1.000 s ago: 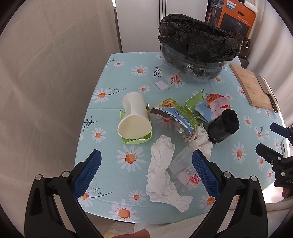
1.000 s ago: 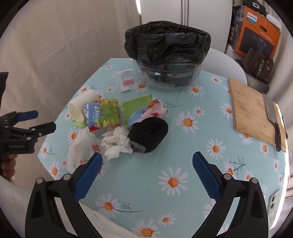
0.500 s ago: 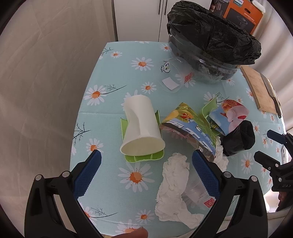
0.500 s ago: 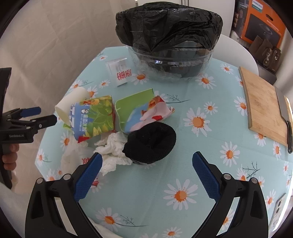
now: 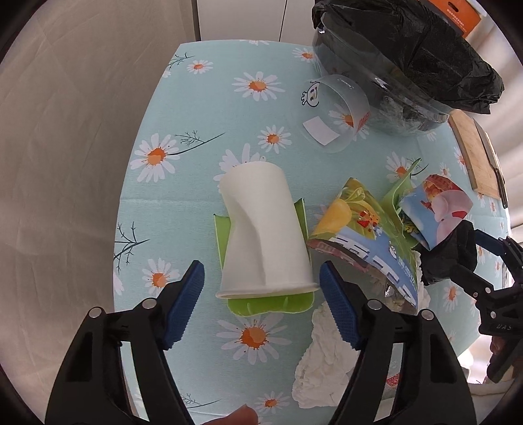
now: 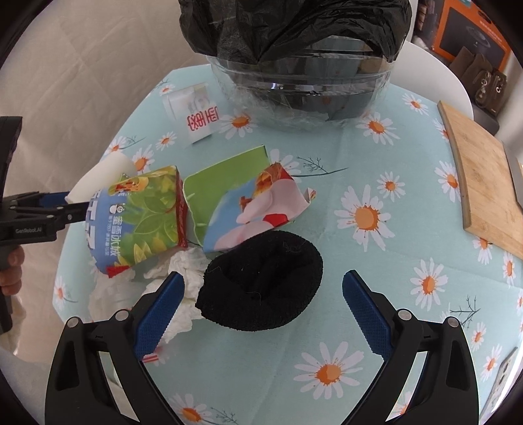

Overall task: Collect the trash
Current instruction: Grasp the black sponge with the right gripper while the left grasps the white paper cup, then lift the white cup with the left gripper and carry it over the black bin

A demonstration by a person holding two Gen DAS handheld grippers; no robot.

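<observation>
A dented white paper cup (image 5: 264,235) lies on its side on a green tray piece (image 5: 271,302). My left gripper (image 5: 261,307) is open, its blue pads either side of the cup's rim, not touching. A black cloth lump (image 6: 261,284) lies just ahead of my open right gripper (image 6: 261,314). Beside it are a green-blue snack bag (image 6: 140,219), a pink-blue wrapper (image 6: 258,209) and crumpled white tissue (image 6: 183,271). The bin lined with a black bag (image 6: 294,29) stands at the table's far side.
A clear plastic cup (image 5: 333,114) lies near the bin. A wooden cutting board (image 6: 480,183) with a knife sits at the right edge. The table has a daisy-print cloth (image 6: 376,212). A phone (image 6: 500,379) lies near the front right corner.
Both grippers have moved forward and down. The left one has closed in on the white cup and narrowed somewhat. The right one has closed in on the black cloth.
</observation>
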